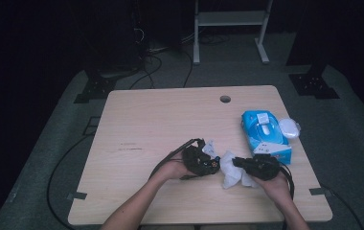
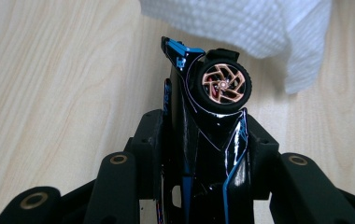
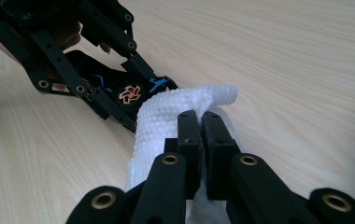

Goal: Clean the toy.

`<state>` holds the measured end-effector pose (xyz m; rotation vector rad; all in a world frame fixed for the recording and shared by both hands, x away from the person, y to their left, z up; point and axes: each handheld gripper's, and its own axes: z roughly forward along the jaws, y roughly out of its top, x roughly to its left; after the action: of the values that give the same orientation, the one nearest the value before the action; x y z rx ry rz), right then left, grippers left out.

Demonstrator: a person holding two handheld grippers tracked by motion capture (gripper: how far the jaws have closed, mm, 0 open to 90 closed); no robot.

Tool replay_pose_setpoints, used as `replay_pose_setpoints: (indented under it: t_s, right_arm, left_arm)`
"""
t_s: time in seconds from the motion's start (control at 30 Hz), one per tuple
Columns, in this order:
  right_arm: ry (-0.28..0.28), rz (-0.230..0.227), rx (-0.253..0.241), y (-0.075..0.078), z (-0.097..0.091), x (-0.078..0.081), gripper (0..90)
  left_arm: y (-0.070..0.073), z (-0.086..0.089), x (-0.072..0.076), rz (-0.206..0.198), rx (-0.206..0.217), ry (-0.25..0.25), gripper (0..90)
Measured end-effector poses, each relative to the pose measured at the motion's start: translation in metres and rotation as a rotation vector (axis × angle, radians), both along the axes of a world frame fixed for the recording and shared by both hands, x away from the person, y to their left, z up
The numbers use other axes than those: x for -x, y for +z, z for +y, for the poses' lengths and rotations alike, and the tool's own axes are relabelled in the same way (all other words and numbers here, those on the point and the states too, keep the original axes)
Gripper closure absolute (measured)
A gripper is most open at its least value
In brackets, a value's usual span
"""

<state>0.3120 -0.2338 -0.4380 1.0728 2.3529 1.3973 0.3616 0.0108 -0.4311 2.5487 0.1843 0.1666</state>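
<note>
A black toy car [image 2: 208, 140] with blue trim and a copper-spoked wheel [image 2: 223, 86] stands nose-up between the jaws of my left gripper [image 2: 206, 130], which is shut on its sides. My right gripper [image 3: 201, 119] is shut on a white textured wipe [image 3: 166, 116] and holds it against the car [image 3: 133, 93] near that wheel. In the high view the left gripper [image 1: 200, 160] and right gripper [image 1: 254, 166] meet over the table's front middle, with the crumpled wipe [image 1: 230, 171] between them.
A blue pack of wet wipes [image 1: 264, 134] lies at the right of the wooden table [image 1: 161, 115], a white lid [image 1: 289, 128] beside it. A cable hole [image 1: 225, 99] sits near the far edge. Another bit of white wipe [image 1: 210, 147] shows behind the left gripper.
</note>
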Motion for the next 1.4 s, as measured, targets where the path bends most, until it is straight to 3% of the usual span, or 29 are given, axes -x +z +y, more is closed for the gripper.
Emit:
replay_pose_setpoints:
  t_s: [0.27, 0.5, 0.67, 0.97, 1.1, 1.3, 1.4]
  right_arm:
    - [0.022, -0.017, -0.048, 0.010, 0.004, -0.001, 86.7]
    - [0.052, -0.057, -0.116, 0.031, 0.009, -0.002, 86.7]
    - [0.096, -0.089, -0.139, 0.047, 0.024, -0.001, 86.8]
    - [0.158, -0.160, -0.045, 0.066, 0.058, 0.003, 86.8]
    - [0.154, -0.169, -0.036, 0.064, 0.062, 0.003, 86.8]
    - [0.115, -0.119, -0.034, 0.050, 0.055, -0.005, 86.7]
    - [0.119, -0.109, -0.070, 0.048, 0.055, -0.005, 86.8]
  left_arm:
    - [0.019, 0.009, 0.003, -0.002, 0.122, -0.002, 57.4]
    - [0.033, 0.012, 0.008, -0.025, 0.228, -0.029, 57.6]
    - [0.036, 0.018, 0.010, -0.026, 0.299, -0.017, 58.0]
    - [0.034, 0.044, 0.016, -0.045, 0.379, 0.003, 58.0]
    - [0.027, 0.062, 0.020, -0.034, 0.452, 0.034, 58.0]
    - [0.028, 0.071, 0.023, -0.052, 0.443, 0.033, 58.1]
    - [0.028, 0.068, 0.024, -0.055, 0.443, 0.028, 58.1]
